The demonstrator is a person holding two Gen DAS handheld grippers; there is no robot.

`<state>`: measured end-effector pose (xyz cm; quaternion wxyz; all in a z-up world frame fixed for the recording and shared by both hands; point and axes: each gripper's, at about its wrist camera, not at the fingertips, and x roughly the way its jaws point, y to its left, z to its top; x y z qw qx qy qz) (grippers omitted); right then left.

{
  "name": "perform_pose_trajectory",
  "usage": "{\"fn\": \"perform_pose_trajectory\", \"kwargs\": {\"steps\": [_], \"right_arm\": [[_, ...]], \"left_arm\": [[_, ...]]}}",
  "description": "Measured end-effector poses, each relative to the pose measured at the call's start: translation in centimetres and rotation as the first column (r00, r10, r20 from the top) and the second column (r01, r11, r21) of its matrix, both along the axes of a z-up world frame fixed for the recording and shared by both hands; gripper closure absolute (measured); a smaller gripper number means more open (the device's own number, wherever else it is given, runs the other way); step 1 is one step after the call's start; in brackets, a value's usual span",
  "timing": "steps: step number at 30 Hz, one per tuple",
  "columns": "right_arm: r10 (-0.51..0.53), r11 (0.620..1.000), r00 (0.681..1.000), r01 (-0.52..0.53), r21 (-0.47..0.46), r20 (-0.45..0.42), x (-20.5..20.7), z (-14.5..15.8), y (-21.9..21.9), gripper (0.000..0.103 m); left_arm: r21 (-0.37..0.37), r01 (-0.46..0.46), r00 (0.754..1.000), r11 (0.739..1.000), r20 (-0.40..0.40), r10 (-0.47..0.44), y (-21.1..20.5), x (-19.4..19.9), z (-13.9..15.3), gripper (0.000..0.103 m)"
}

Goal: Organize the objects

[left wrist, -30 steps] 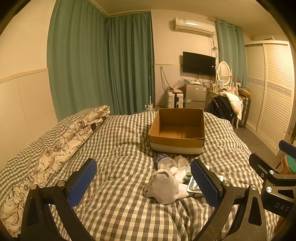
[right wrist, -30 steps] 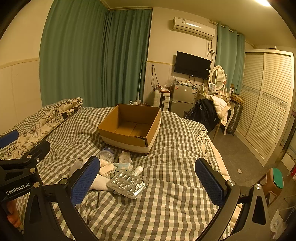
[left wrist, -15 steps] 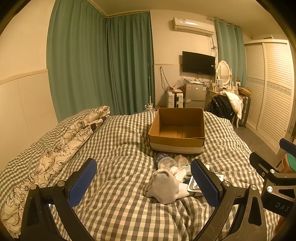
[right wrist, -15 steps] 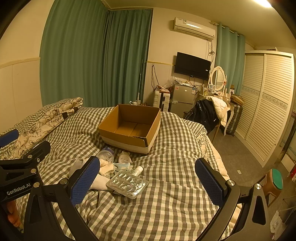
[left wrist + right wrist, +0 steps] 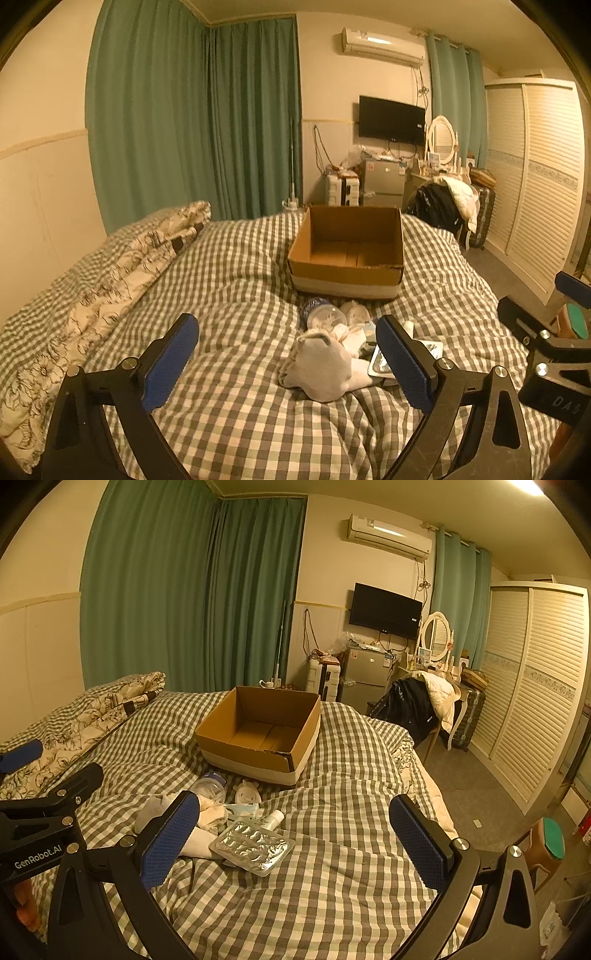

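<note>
Checked bedding covers the bed where an empty cardboard box waits beyond a small heap led by a grey sock, so sorting looks unstarted; next, reach that sock, since left gripper, just narrowing slightly, and right gripper gape empty.

Checked bed: cardboard box, bottle, sock, blister pack.
</note>
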<state>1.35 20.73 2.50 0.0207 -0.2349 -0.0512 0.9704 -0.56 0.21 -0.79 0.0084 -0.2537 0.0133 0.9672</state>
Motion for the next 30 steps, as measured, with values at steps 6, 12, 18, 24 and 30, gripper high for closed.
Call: {"fn": "perform_pose_trajectory", "kwargs": {"steps": [6,12,18,24,30], "right_arm": [[-0.008,1.0,0.999,0.008,0.004,0.045,-1.6,-1.8,0.7,0.0],[-0.008,1.0,0.993,0.009,-0.009,0.116,-3.8,-4.5,1.3,0.0],[-0.007,1.0,0.983,0.009,-0.005,0.185,-6.1,-7.0,2.0,0.0],[-0.006,1.0,0.968,0.009,-0.011,0.25,-7.8,-9.2,2.6,0.0],[0.018,0.999,0.961,-0.029,0.035,0.277,-8.3,-9.9,1.2,0.0]], "left_arm": [[-0.005,0.001,0.995,1.0,0.102,-0.001,0.3,-2.4,-3.4,0.008],[-0.016,0.04,0.977,0.999,0.208,-0.036,1.7,-4.7,-7.2,0.009],[-0.032,0.091,0.951,0.995,0.301,-0.077,3.4,-7.6,-10.8,0.012],[0.002,0.128,0.937,0.992,0.328,-0.121,3.6,-8.8,-12.0,0.041],[0.017,0.101,0.954,0.995,0.281,-0.101,2.2,-7.5,-10.3,0.05]]}}
